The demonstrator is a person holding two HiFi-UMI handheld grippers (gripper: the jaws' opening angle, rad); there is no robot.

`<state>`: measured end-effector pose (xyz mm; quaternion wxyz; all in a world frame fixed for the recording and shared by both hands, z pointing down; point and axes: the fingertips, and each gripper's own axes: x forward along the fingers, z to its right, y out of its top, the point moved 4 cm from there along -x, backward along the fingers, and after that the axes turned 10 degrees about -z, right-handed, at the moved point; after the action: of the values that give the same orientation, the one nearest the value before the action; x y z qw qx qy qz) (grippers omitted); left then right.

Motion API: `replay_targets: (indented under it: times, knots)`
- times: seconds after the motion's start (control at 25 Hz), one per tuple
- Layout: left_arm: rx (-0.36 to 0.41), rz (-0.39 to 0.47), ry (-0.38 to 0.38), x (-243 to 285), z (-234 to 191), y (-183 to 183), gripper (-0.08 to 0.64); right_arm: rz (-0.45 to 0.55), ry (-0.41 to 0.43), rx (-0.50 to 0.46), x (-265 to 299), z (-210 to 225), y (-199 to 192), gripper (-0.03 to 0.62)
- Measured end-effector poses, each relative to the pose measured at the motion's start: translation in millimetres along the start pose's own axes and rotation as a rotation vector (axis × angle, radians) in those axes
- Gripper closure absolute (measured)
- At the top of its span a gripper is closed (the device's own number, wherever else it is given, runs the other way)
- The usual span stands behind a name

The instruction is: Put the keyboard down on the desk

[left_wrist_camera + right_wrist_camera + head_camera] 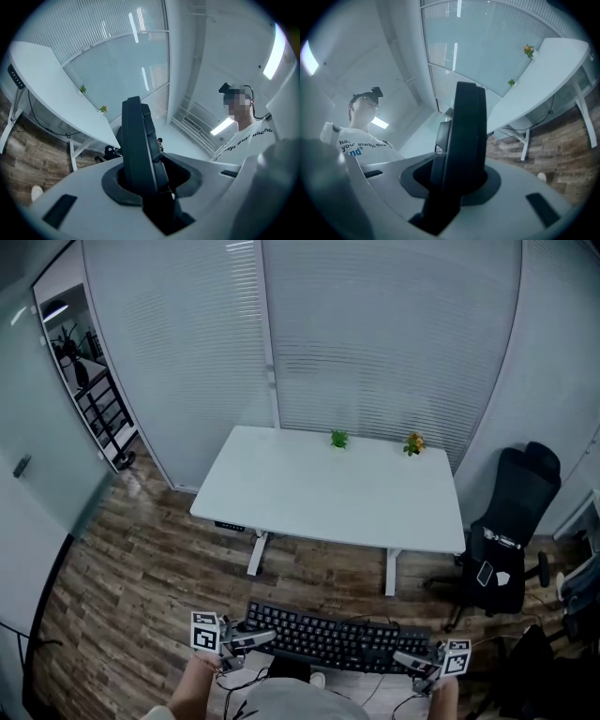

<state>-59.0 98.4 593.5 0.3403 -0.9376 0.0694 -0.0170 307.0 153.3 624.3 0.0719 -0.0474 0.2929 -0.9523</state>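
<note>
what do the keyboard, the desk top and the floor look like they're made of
The keyboard: black plastic, probably, matte; separate moulded keycaps show. The desk top: smooth white board, likely laminate, with an even, faint sheen. The floor: wood-look planks, brown with visible grain and seams; real wood or vinyl cannot be told.

Desk [328, 493] at 12 o'clock: the top is bare across the middle and the near edge. Only two small plants stand on it, both on the far edge and well apart: green plant [338, 439] at 12, yellow-flowered plant [413, 442] at 1. The blinds wall [394, 334] is close behind them. The floor [169, 559] is open from the keyboard [333, 638] at 6 up to the desk. A black office chair [511, 540] at 2 crowds the desk's right end. The left end, at 10, is free.
</note>
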Motion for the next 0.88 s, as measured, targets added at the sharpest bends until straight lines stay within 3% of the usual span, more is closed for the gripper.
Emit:
replay_targets:
  times: [0.32, 0.88]
  knots:
    - [0.006, 0.000, 0.001, -1.3, -51.2, 55.6, 0.419, 0.001, -0.003, 0.001, 24.0, 40.9, 57.8, 0.468]
    - [-0.005, 0.011, -0.010, -18.9, -160.0, 184.2, 0.417, -0.012, -0.038, 0.018, 92.2, 116.5, 191.5, 0.468]
